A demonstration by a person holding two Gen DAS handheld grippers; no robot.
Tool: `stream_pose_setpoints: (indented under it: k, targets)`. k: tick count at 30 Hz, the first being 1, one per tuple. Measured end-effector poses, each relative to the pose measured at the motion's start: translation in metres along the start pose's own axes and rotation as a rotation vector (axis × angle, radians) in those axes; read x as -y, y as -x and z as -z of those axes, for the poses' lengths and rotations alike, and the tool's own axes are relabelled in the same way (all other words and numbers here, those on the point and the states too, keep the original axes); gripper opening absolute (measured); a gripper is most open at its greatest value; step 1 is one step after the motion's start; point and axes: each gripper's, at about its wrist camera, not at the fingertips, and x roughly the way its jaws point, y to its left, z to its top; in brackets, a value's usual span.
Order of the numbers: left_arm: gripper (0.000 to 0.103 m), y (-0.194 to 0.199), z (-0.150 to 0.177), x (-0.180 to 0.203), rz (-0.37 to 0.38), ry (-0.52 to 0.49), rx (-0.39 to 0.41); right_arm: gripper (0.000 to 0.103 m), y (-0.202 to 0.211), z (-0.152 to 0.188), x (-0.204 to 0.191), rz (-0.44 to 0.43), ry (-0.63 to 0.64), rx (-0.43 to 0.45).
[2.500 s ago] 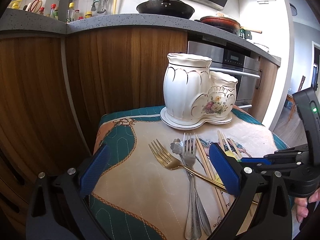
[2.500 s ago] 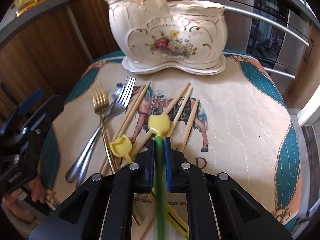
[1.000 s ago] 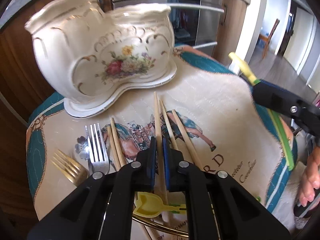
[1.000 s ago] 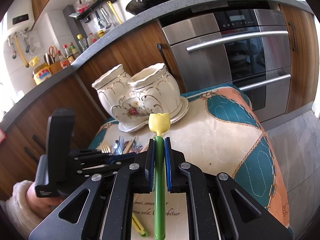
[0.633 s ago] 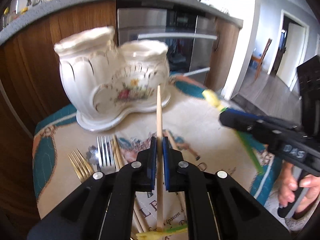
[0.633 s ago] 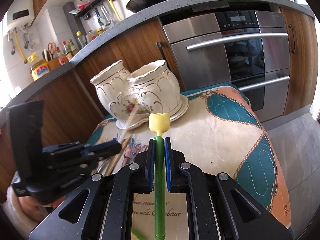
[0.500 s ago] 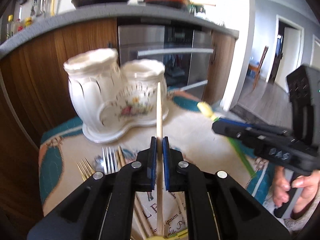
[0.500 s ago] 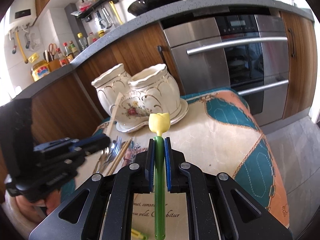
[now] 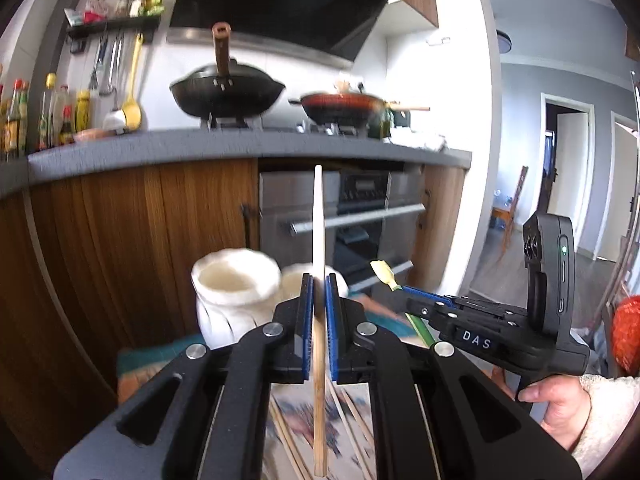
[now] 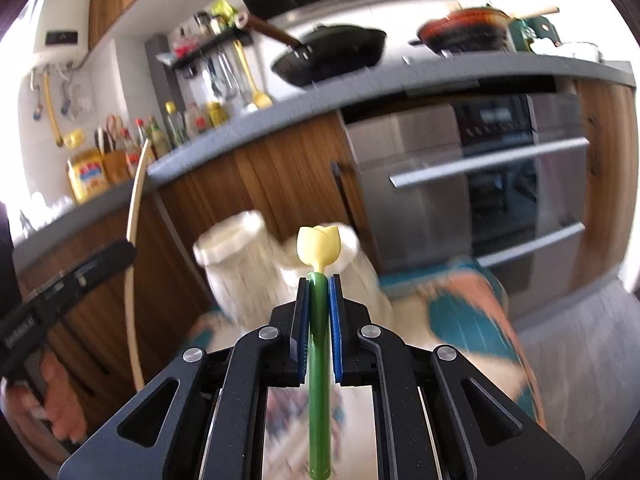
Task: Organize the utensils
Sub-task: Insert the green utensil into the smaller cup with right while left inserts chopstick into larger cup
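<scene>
A white two-cup ceramic holder (image 9: 236,300) stands on a patterned cloth (image 10: 460,300) spread over the desk, both cup mouths pale and blurred, their contents impossible to tell. The left tool (image 9: 319,304) is clenched on a wooden chopstick (image 9: 318,240) raised upright above the holder; the right tool (image 10: 319,300) is clenched on a green-stemmed utensil (image 10: 319,380) with a yellow tulip-shaped head, held in front of the holder's nearer cup. More chopsticks (image 9: 352,412) lie on the cloth beneath the left tool. Behind runs a grey worktop (image 9: 160,148) over wooden cabinet fronts (image 9: 120,240) and a steel oven (image 10: 480,180), with a black wok (image 9: 228,96) and a red pan (image 9: 344,104) on the hob and bottles (image 9: 52,116) along the wall. The left wrist view alone shows the right tool from the side, its handle in a hand (image 9: 560,404), and a doorway (image 9: 568,168) beyond. The right wrist view alone shows the chopstick as a long curved line at left and a wall-mounted white box (image 10: 62,36).
</scene>
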Motion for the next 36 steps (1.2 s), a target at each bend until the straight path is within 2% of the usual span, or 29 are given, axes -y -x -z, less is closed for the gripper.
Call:
stream_pose_setpoints:
  k: [6, 11, 15, 20, 23, 25, 30, 33, 36]
  targets:
    - [0.006, -0.030, -0.042, -0.027, -0.082, 0.019, 0.061, 0.011, -0.048, -0.044, 0.000, -0.007, -0.025, 0.080]
    - [0.006, -0.050, -0.068, -0.047, -0.119, 0.068, 0.115, 0.011, -0.076, -0.057, 0.007, 0.001, -0.058, 0.121]
    - [0.006, -0.071, -0.073, -0.055, -0.190, 0.066, 0.143, 0.011, -0.093, -0.065, 0.002, 0.022, -0.047, 0.153]
    - [0.006, -0.093, -0.065, -0.054, -0.261, 0.012, 0.151, 0.011, -0.109, -0.056, -0.006, 0.103, 0.026, 0.156]
    - [0.006, -0.099, -0.049, -0.054, -0.262, 0.002, 0.131, 0.011, -0.114, -0.049, -0.011, 0.145, 0.099, 0.142]
    - [0.006, -0.096, -0.039, -0.056, -0.252, 0.020, 0.117, 0.011, -0.113, -0.045, -0.013, 0.144, 0.130, 0.125]
    - [0.006, -0.082, -0.014, -0.060, -0.223, 0.072, 0.051, 0.011, -0.100, -0.035, -0.008, 0.111, 0.115, 0.080]
    - [0.006, -0.078, -0.002, -0.058, -0.201, 0.069, 0.016, 0.011, -0.093, -0.029, -0.009, 0.082, 0.110, 0.040]
    - [0.006, -0.075, 0.006, -0.054, -0.197, 0.048, -0.013, 0.011, -0.084, -0.023, -0.015, 0.091, 0.136, 0.018]
